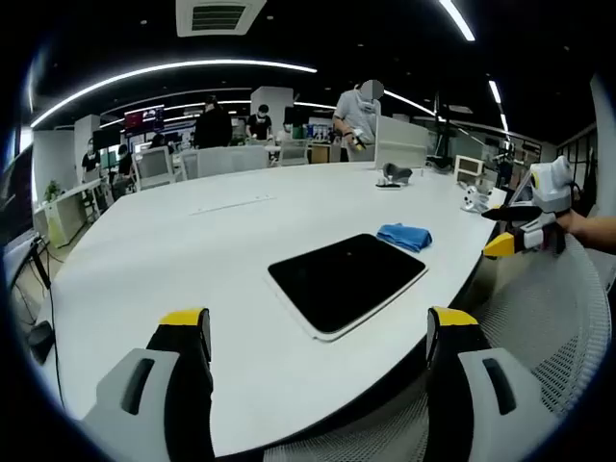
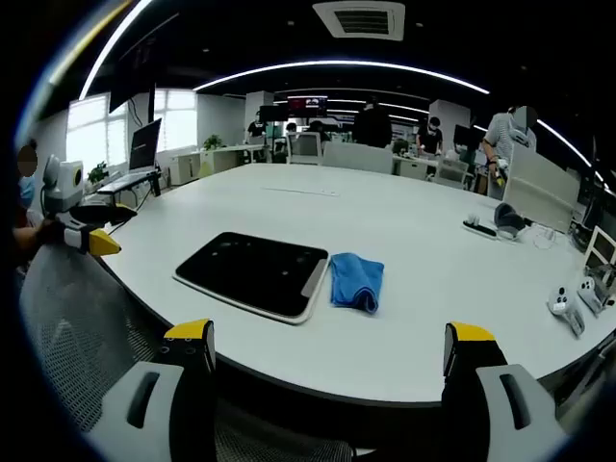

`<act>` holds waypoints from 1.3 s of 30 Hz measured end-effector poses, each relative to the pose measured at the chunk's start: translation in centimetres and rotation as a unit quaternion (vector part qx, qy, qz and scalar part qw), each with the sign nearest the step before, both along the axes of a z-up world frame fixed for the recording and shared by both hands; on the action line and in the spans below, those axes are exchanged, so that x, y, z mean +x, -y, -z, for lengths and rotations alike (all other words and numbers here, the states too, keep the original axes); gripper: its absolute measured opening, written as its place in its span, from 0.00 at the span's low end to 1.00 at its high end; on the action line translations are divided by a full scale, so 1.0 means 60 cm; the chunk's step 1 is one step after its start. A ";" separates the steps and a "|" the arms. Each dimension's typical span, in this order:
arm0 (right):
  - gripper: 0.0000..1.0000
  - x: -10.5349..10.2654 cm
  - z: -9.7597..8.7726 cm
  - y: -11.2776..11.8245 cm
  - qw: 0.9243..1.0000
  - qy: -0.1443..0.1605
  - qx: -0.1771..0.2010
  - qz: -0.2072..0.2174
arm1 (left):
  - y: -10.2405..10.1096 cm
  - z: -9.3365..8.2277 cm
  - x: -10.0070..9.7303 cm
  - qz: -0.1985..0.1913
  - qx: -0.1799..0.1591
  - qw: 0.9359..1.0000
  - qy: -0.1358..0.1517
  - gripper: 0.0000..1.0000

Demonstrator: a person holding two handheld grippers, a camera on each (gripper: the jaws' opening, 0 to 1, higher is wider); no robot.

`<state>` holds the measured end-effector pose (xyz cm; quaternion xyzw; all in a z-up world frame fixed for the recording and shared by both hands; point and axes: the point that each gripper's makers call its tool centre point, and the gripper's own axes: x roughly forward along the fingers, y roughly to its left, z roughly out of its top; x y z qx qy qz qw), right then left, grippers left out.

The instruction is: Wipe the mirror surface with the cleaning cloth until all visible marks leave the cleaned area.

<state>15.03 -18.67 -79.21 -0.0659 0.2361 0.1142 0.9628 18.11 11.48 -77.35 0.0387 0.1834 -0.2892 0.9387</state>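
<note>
Both spread wide, nothing held: left gripper (image 1: 318,337), right gripper (image 2: 327,351). Mirror (image 1: 347,281) flat on table (image 1: 173,260), ahead betw. left jaws; blue cloth (image 2: 355,280) touching its far/right edge, ahead betw. right jaws.

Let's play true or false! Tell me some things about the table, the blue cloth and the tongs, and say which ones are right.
1. The blue cloth lies on the white table beside the mirror. True.
2. The right tongs hold the cloth. False: they are open and empty, off the table's edge.
3. The left tongs are open. True.
4. The cloth covers the whole mirror. False: it lies at one end.
</note>
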 end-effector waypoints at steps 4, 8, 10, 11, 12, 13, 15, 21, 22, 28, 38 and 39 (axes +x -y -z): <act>0.96 -0.003 0.006 -0.008 1.000 -0.011 0.000 -0.014 | -0.002 -0.005 0.002 -0.004 -0.003 1.000 0.009 0.93; 0.96 -0.001 0.001 -0.008 1.000 -0.003 -0.001 -0.010 | -0.002 -0.006 0.003 -0.003 -0.005 1.000 0.011 0.93; 0.96 -0.002 0.003 -0.006 1.000 -0.007 0.000 -0.007 | -0.001 -0.003 0.002 0.000 -0.001 1.000 0.008 0.93; 0.96 -0.001 0.001 -0.006 1.000 -0.005 0.001 -0.005 | -0.001 -0.003 0.002 0.001 -0.002 1.000 0.007 0.93; 0.96 0.000 0.000 -0.006 1.000 -0.003 0.001 -0.004 | 0.000 -0.003 0.001 0.003 -0.003 1.000 0.006 0.93; 0.96 0.000 -0.001 -0.006 1.000 -0.002 0.002 -0.004 | 0.001 -0.003 0.001 0.004 -0.002 1.000 0.006 0.93; 0.96 0.000 -0.001 -0.005 1.000 -0.002 0.001 -0.001 | 0.001 0.001 0.000 0.007 -0.001 1.000 -0.001 0.94; 0.97 0.001 0.001 -0.006 1.000 -0.005 0.001 -0.006 | 0.001 0.003 -0.001 0.008 0.003 1.000 -0.005 0.94; 0.97 0.002 0.001 -0.007 1.000 -0.005 0.002 -0.006 | 0.002 0.002 -0.001 0.009 0.002 1.000 -0.004 0.94; 0.96 0.005 0.003 -0.002 1.000 -0.006 0.003 0.001 | 0.000 0.000 0.000 0.005 -0.001 1.000 -0.002 0.94; 0.97 0.002 0.011 -0.005 1.000 -0.018 0.013 0.000 | 0.002 0.002 -0.002 0.012 -0.004 1.000 -0.004 0.93; 0.97 0.002 0.011 -0.005 1.000 -0.018 0.013 0.000 | 0.002 0.002 -0.002 0.011 -0.003 1.000 -0.004 0.93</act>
